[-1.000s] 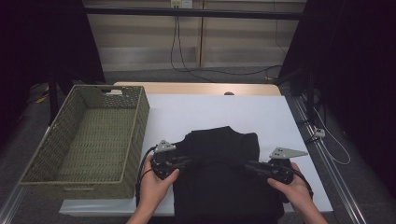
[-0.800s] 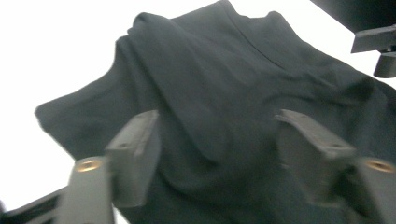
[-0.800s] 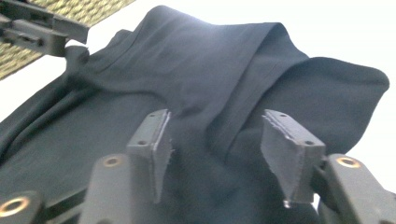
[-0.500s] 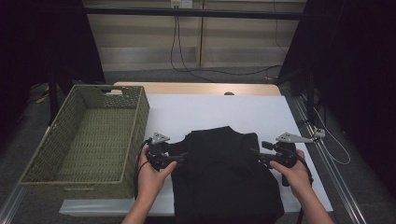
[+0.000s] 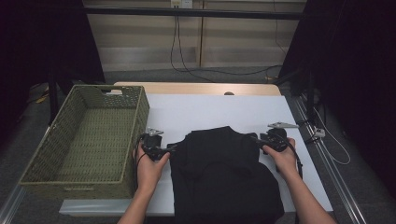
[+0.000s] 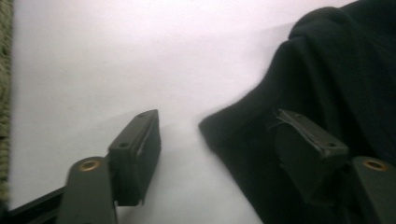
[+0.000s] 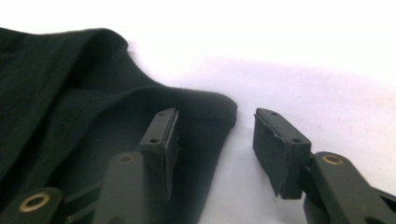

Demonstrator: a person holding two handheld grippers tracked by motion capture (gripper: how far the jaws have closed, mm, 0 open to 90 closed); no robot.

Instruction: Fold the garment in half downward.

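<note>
Where jaws straddle, black garment [image 5: 224,172] edges.

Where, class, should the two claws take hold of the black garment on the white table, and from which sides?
Grip the black garment at its two far corners. Left claw comes from the basket side, right claw from the opposite side. Each corner edge lies thin and flat between open jaws, one jaw over cloth, one over bare table, so closing should pinch it. Both have just been closing.

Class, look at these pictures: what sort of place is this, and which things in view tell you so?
Probably a lab or recording workspace, not a home: a white table bearing only a black garment and wicker basket, dark curtains around it, cables hanging behind.
</note>
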